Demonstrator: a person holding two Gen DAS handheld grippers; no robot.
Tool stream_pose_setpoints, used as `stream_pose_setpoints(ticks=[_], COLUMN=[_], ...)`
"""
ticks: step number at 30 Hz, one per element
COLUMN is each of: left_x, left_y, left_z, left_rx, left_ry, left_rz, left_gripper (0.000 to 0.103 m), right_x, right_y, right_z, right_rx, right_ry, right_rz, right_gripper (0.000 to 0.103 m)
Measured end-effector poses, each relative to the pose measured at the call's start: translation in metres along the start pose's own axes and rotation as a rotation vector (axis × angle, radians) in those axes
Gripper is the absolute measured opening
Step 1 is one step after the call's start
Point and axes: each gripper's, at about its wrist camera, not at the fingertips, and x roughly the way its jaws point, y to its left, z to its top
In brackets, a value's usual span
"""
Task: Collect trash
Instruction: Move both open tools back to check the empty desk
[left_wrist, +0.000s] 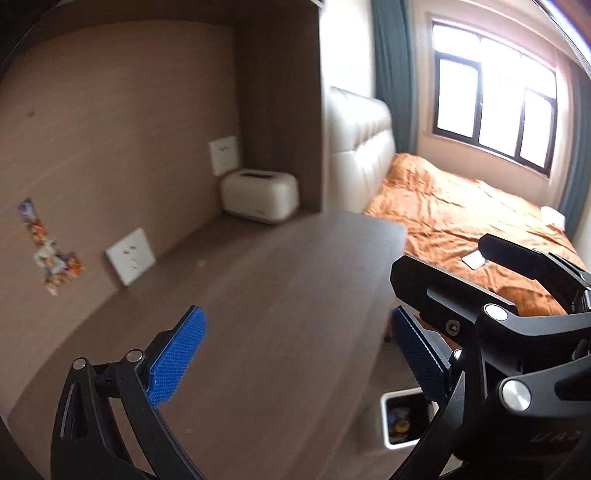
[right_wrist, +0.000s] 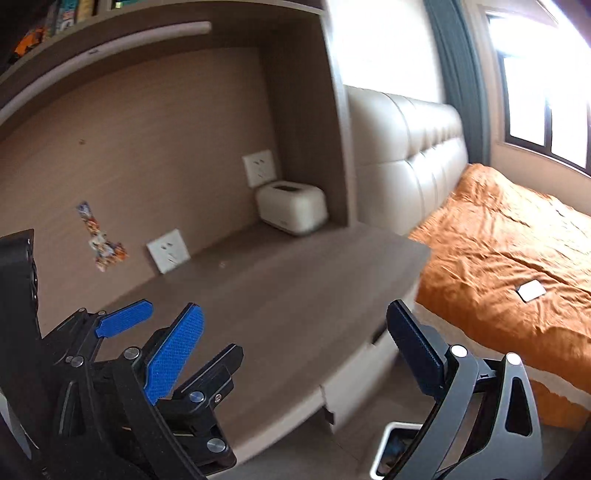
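Both grippers hang open and empty over a bare desk, with the bin on the floor below its edge.

Left wrist view: the left gripper (left_wrist: 299, 354) has its blue fingers (left_wrist: 177, 362) spread wide with nothing between them, above the brown desk (left_wrist: 258, 295). A white bin (left_wrist: 388, 424) stands on the floor just past the desk's front edge, with colourful trash (left_wrist: 400, 421) inside. A colourful sticker (left_wrist: 48, 247) is on the back wall, a cream box (left_wrist: 260, 195) sits in the far corner, and an orange bed (left_wrist: 461, 221) lies to the right.
Right wrist view: the right gripper (right_wrist: 295, 354) is likewise released and empty over the desk (right_wrist: 295, 295), beside the left gripper (right_wrist: 123, 323); the bin (right_wrist: 384, 454) shows partly, low behind its finger.
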Motion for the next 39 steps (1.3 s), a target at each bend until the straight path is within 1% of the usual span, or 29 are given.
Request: stream_pose_setpoints(ticks=[2, 3, 4, 6, 9, 10, 12, 15, 17, 20, 24, 30, 39], left_x=[-0.022, -0.029, -0.041, -0.056, -0.078, -0.085, -0.095, -0.105, -0.108, -0.110, -0.112, -0.107, -0.096], left_y=[0.038, 0.047, 0.063, 0.085, 0.115, 0.126, 0.139, 0.158, 0.169, 0.180, 0.189, 0.194, 0.197], left_z=[0.009, 0.010, 0.013, 0.018, 0.023, 0.024, 0.024, 0.023, 0.022, 0.022, 0.022, 0.022, 0.024], left_rx=[-0.047, -0.058, -0.074, -0.103, -0.161, -0.183, -0.211, -0.250, -0.268, -0.280, -0.286, -0.258, -0.217], left_ry=[-0.014, -0.019, -0.031, -0.040, -0.066, -0.071, -0.078, -0.077, -0.080, -0.083, -0.089, -0.093, -0.100], left_rz=[0.079, 0.102, 0.149, 0.224, 0.308, 0.317, 0.312, 0.358, 0.375, 0.372, 0.352, 0.320, 0.265], left_gripper=[0.098, 0.098, 0.098, 0.098, 0.098, 0.098, 0.098, 0.098, 0.098, 0.098, 0.098, 0.098, 0.098], right_x=[0.003, 0.003, 0.005, 0.005, 0.002, 0.002, -0.001, -0.004, -0.003, -0.003, -0.004, -0.002, 0.002], right_y=[0.029, 0.039, 0.050, 0.073, 0.101, 0.108, 0.121, 0.142, 0.153, 0.158, 0.165, 0.167, 0.171], right_z=[0.011, 0.020, 0.026, 0.038, 0.052, 0.055, 0.060, 0.068, 0.072, 0.075, 0.077, 0.080, 0.078], right_rx=[-0.019, -0.030, -0.042, -0.055, -0.061, -0.069, -0.092, -0.127, -0.142, -0.152, -0.165, -0.146, -0.150], right_ry=[-0.029, -0.041, -0.052, -0.069, -0.083, -0.090, -0.101, -0.121, -0.131, -0.142, -0.157, -0.167, -0.166], right_rz=[0.067, 0.084, 0.106, 0.155, 0.227, 0.249, 0.282, 0.306, 0.307, 0.313, 0.295, 0.261, 0.198], right_gripper=[0.099, 0.099, 0.099, 0.099, 0.099, 0.099, 0.099, 0.099, 0.099, 0.099, 0.099, 0.099, 0.099])
